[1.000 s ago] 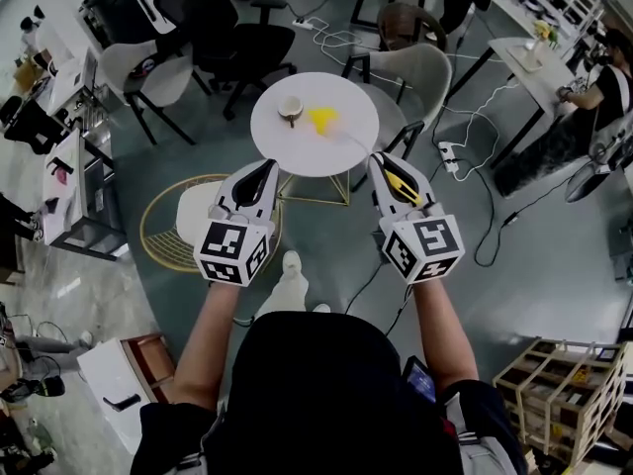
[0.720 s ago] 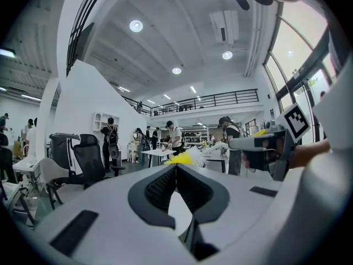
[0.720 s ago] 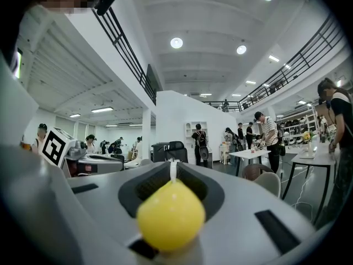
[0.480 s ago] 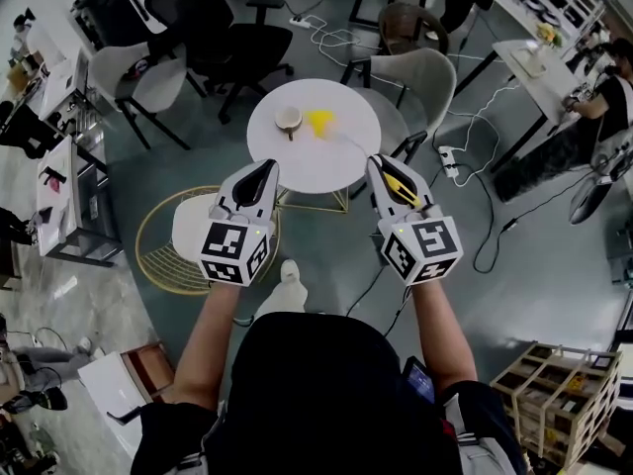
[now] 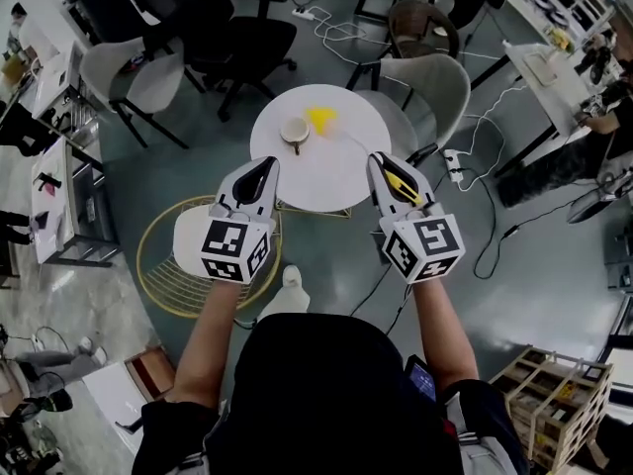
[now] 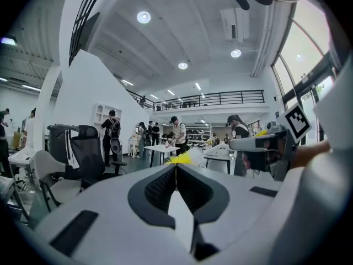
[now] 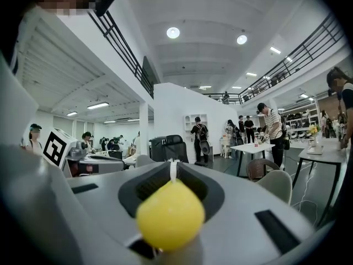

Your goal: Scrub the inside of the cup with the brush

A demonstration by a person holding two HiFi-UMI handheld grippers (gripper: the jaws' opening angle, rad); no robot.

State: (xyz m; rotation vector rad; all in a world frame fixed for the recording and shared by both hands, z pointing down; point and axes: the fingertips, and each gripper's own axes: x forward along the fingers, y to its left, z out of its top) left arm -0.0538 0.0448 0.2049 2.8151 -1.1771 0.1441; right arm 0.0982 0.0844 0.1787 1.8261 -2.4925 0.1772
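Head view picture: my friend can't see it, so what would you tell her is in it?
Seen from above, a person points two grippers at a round white table: the right gripper clamps a thin brush whose yellow bristles reach beside a cup, and the left gripper is shut and empty. Chairs and floor cables surround the table.

Upper centre we see a white table [image 5: 341, 181]; a cream cup [image 5: 294, 129]; a yellow brush [image 5: 321, 118]; white left gripper [image 5: 267, 164] and right gripper [image 5: 377, 159], each patterned with black-and-white squares; dark teal floor [image 5: 554, 295].
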